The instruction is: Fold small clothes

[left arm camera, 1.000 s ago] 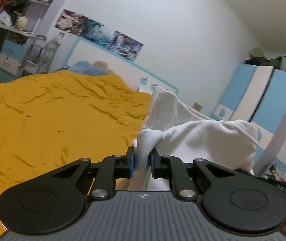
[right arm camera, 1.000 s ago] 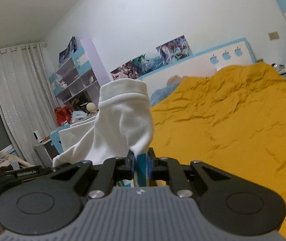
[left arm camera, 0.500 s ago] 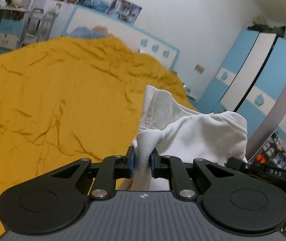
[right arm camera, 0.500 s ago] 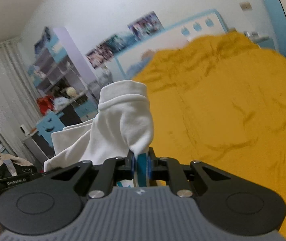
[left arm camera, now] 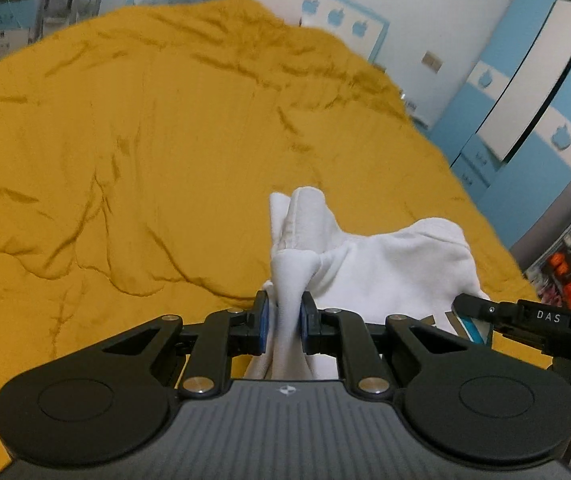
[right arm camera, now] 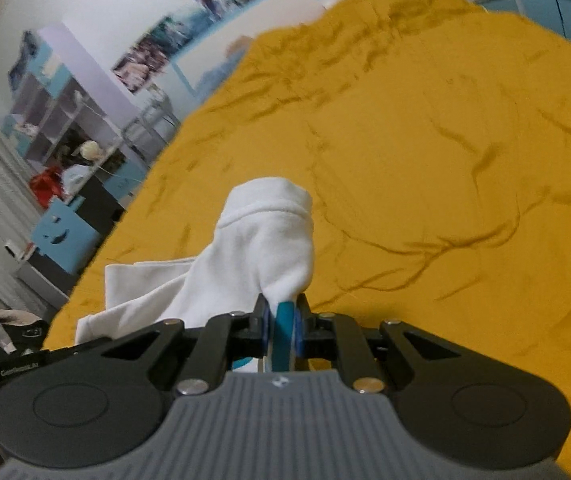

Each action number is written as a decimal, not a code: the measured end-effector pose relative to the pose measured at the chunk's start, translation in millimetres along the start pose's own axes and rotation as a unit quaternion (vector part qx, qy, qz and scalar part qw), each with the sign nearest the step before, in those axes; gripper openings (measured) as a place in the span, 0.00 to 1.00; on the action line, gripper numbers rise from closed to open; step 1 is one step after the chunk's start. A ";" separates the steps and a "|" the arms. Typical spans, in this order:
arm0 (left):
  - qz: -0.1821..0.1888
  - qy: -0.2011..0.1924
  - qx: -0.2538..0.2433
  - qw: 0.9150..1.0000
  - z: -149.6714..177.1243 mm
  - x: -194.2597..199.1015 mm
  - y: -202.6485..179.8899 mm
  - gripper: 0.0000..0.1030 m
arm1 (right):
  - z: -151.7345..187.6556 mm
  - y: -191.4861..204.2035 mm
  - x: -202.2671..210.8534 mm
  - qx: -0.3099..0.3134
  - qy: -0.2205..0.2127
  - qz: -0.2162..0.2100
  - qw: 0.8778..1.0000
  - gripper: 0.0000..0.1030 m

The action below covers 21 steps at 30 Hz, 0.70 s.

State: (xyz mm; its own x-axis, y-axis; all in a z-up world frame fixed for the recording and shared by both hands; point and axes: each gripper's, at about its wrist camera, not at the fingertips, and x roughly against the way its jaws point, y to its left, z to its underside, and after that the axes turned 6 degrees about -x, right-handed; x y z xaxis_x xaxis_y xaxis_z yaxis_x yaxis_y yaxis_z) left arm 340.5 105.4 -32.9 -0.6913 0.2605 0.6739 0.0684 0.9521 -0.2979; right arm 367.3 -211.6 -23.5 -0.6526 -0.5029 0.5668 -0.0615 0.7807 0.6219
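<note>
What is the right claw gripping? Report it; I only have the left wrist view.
Observer: The right claw is shut on a bunched corner of the white garment.
Operator: Describe what sits between its pads.
Observer: A teal strip shows there, just below the white cloth.
Operator: Report what stands beside the bed.
Observer: A shelf unit stands beyond the edge of the yellow bedspread.

Garment (left arm camera: 385, 268) — white, with a teal patch at the grip. Bedspread (left arm camera: 145, 140) — plain mustard yellow. Wardrobe (left arm camera: 525, 92) blue and white; grippers (left arm camera: 284, 322) black, blue-padded.
</note>
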 end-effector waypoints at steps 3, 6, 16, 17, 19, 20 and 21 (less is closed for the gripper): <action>-0.003 0.029 0.012 1.000 3.3 -29.0 15.5 0.16 | -4.4 -15.9 -31.1 -0.015 0.022 0.017 1.000 0.07; 0.000 0.056 0.030 0.998 8.9 -55.4 33.1 0.16 | -3.1 -31.9 -57.9 -0.032 0.043 0.032 0.998 0.07; 0.001 0.064 0.075 0.995 18.6 -48.0 61.9 0.33 | -2.7 -50.6 -63.0 -0.042 0.036 0.061 0.997 0.12; -0.008 0.060 0.073 0.995 18.2 -41.9 62.3 0.33 | -4.6 -45.8 -56.3 -0.036 0.027 0.069 0.997 0.12; -0.027 0.050 0.061 0.997 16.0 -30.1 58.2 0.33 | -5.4 -38.4 -40.6 -0.021 0.011 0.077 0.997 0.12; -0.040 0.044 0.053 0.997 17.1 -21.6 54.3 0.33 | -4.0 -33.5 -31.9 -0.010 0.005 0.078 0.997 0.12; -0.053 0.042 0.046 0.997 13.9 -18.0 50.8 0.33 | -1.1 -28.4 -22.7 0.003 0.000 0.080 0.997 0.12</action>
State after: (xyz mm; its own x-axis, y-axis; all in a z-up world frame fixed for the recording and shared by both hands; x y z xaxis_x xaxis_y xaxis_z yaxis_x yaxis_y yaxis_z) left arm 346.4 146.9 -69.6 -0.6285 0.1751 0.7578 -0.0707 0.9574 -0.2799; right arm 384.7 -222.7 -53.4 -0.6550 -0.3723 0.6575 0.0383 0.8527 0.5209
